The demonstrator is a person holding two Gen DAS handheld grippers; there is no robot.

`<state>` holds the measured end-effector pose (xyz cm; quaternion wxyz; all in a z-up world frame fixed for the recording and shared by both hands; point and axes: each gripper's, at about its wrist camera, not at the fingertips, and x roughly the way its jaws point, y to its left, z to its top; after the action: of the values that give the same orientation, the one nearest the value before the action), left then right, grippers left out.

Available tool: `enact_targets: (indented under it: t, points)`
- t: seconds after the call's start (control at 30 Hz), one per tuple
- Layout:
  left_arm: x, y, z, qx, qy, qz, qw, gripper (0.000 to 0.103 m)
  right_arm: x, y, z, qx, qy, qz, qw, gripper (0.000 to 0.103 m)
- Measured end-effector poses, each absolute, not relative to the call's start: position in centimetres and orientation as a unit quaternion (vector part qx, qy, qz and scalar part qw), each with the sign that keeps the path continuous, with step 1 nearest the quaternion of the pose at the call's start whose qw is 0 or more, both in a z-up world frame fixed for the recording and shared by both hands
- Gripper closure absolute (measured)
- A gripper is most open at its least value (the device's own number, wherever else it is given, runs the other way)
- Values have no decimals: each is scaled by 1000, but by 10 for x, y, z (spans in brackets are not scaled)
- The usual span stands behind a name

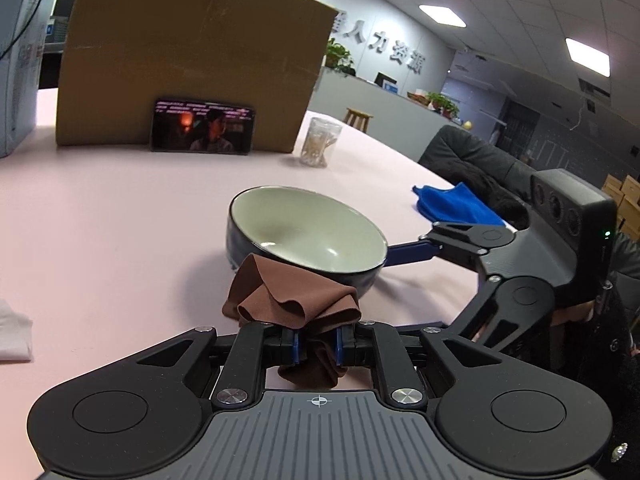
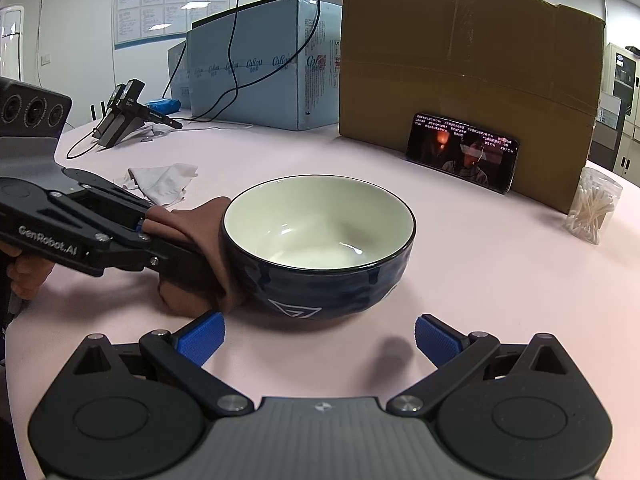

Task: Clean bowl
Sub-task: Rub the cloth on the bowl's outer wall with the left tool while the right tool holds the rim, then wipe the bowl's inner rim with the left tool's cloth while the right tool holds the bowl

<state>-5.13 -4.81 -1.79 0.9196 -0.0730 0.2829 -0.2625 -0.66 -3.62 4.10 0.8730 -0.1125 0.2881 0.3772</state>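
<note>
Right wrist view: bowl (image 2: 320, 248) upright on pink surface (image 2: 500, 280), dark blue outside, cream inside, white triangle mark facing camera.
Left wrist view: same bowl (image 1: 308, 232) just beyond left gripper, tilted look owing to lens.
Left gripper (image 1: 318, 346): clamped on brown cloth (image 1: 292, 300); cloth bunched forward of the blue pads, pressed against bowl's outer wall below the rim.
Right gripper (image 2: 318, 334): spread wide, nothing held, blue pads level with bowl's base, just short of the near wall, not touching.
Interior of bowl: looks pale and glossy; faint ring low on the wall; soiled or clean not settled at this size.
Stage: cloth on outside wall fits either a wipe under way or one ending; not decidable.
Wiping well: keep cloth wad ahead of the hard pads so no metal meets glaze; follow the curve, light steady pressure.
Bracing: likely to skate on smooth surface under sideways push; right gripper well placed to steady the wall opposite the cloth.
Hazards: phone (image 2: 462, 152) propped on cardboard box (image 2: 468, 80) behind; jar of cotton swabs (image 2: 594, 208) to the right; blue cloth (image 1: 456, 204) near surface edge.
</note>
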Motion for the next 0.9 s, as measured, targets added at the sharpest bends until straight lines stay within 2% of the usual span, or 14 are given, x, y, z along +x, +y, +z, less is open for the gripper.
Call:
enact_targets:
  t: [0.4,0.9]
  points:
    - [-51,-35,-1,-71,243,-234,939,89,-6,-36,41,-114,288,378,873,0]
    - [-13,-17,-5,-120,247,-207,939,89,-7,-35,41,-114,290,378,872,0]
